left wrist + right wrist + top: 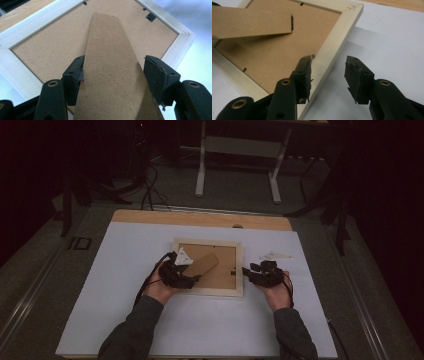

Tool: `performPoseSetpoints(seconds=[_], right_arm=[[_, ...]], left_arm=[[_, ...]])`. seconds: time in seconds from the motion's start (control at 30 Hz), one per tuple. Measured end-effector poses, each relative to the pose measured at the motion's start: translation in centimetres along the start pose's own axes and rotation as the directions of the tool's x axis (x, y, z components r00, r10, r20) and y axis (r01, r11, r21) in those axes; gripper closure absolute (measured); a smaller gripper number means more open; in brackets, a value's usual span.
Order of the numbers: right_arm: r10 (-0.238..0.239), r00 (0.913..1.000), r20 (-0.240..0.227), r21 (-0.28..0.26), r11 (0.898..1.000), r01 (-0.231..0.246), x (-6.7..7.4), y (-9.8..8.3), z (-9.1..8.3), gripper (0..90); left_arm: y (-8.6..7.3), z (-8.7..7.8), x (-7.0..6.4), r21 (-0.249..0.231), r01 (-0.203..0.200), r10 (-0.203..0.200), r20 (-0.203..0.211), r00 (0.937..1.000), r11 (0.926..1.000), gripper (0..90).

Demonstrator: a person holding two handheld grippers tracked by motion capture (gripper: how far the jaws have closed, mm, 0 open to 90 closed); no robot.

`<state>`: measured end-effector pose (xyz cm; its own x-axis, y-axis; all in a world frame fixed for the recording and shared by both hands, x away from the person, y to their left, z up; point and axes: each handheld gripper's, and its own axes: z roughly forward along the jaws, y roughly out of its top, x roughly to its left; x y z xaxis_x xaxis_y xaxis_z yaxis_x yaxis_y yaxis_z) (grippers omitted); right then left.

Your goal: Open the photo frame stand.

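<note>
Brown card stand (112, 75) is gripped by the left gripper's (192, 279) jaws above the picture frame (237, 265), which lies face down mid-worktop (200, 330). The right gripper's (328, 72) jaws are held open around the frame's right edge.

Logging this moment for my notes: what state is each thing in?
Picture frame: face down on the table, backing board up.
Stand flap: swung up off the backing.
Left gripper: fingers astride the flap, grip unclear.
Right gripper: open, astride the frame's rail, gripping nothing.
</note>
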<state>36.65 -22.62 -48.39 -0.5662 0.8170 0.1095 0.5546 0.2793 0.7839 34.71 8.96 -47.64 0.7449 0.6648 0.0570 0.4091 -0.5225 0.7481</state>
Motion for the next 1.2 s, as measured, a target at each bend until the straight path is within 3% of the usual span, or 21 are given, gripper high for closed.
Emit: performPoseSetpoints(seconds=[0.53,0.73,1.2], right_arm=[[-0.006,1.0000,0.002,0.012,1.000,0.005,0.0,1.8,1.0,55.4],[-0.010,0.9999,0.009,0.017,1.000,0.010,-0.2,2.4,1.2,55.4],[0.030,0.9995,-0.010,0.018,0.999,-0.030,-0.9,3.4,2.1,56.1]], left_arm=[[0.6,-0.1,-0.4,-0.036,-0.055,0.053,-0.074,0.9959,0.9978,37.8],[1.1,-0.3,-0.7,-0.041,-0.100,0.095,-0.105,0.9900,0.9942,37.8],[0.7,-0.6,-1.4,-0.072,-0.121,0.111,-0.139,0.9840,0.9900,37.8]])
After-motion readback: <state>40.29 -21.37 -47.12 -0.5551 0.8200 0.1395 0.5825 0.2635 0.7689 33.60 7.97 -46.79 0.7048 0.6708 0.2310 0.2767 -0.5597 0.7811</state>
